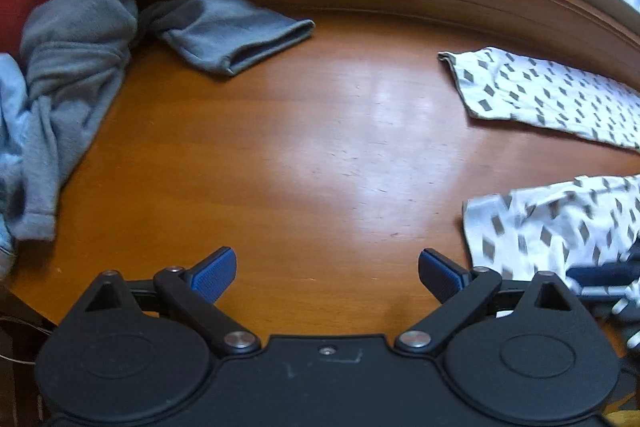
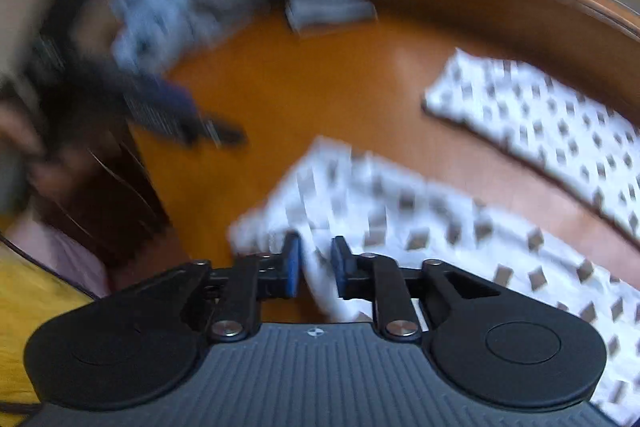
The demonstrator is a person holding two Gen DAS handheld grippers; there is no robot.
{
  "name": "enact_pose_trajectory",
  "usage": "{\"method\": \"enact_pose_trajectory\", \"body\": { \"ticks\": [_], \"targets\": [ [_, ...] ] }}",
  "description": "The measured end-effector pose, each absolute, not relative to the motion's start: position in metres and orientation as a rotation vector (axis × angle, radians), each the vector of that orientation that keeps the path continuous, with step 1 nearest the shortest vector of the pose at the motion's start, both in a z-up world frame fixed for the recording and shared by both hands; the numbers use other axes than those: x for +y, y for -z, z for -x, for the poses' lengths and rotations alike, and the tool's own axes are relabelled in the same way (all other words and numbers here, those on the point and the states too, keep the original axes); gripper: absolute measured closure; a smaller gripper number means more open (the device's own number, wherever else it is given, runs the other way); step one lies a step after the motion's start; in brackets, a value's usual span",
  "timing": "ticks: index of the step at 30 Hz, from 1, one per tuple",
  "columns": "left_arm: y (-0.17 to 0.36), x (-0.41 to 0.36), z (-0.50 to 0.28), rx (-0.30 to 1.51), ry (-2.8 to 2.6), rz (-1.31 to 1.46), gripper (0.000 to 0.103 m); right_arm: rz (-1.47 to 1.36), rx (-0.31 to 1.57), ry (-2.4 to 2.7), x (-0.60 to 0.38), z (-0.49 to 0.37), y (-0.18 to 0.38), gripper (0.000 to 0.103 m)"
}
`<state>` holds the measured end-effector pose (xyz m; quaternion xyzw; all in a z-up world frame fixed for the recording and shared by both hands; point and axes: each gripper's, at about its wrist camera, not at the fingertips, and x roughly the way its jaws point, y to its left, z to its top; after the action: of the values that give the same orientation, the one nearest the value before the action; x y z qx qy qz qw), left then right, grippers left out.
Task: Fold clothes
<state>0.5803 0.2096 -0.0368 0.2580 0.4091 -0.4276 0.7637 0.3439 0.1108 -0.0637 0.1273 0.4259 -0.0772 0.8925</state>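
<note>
Two grippers. Left gripper [image 1: 327, 273] spread wide, empty, above the bare wooden table [image 1: 280, 147]. Right gripper [image 2: 316, 265] pinches a fold of the white patterned garment [image 2: 400, 211] at the table's near right. Two patterned sections show, the second [image 1: 552, 95] flat farther back. One crumpled grey garment [image 1: 76, 67] far left.

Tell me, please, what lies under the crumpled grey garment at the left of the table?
The grey garment rests on the wooden table and overlaps a light blue cloth at its left edge. What else it covers is hidden.
</note>
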Motion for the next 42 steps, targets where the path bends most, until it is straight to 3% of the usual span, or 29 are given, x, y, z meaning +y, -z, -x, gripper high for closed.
{"method": "enact_pose_trajectory", "body": {
  "ticks": [1, 5, 14, 28, 37, 42],
  "targets": [
    [0.035, 0.210, -0.580, 0.880, 0.931, -0.566, 0.005, -0.235, 0.886, 0.162, 0.118, -0.343, 0.063, 0.078],
    [0.031, 0.205, -0.579, 0.855, 0.960, -0.565, 0.005, -0.201, 0.805, 0.221, 0.130, -0.328, 0.047, 0.037],
    [0.026, 0.164, -0.548, 0.814, 1.238, -0.600, 0.005, -0.388, 0.637, 0.621, 0.116, -0.272, 0.038, 0.037],
    [0.038, 0.086, -0.375, 0.741, 1.484, -0.739, 0.005, -0.784, 0.325, 1.283, 0.091, -0.036, 0.061, 0.035],
    [0.043, 0.034, -0.227, 0.761, 1.501, -0.718, 0.005, -0.658, 0.439, 1.340, 0.081, 0.094, 0.073, 0.035],
    [0.031, 0.001, -0.177, 0.690, 1.506, -0.765, 0.005, -0.578, 0.481, 1.286, 0.021, 0.131, 0.069, 0.035]
  ]
}}
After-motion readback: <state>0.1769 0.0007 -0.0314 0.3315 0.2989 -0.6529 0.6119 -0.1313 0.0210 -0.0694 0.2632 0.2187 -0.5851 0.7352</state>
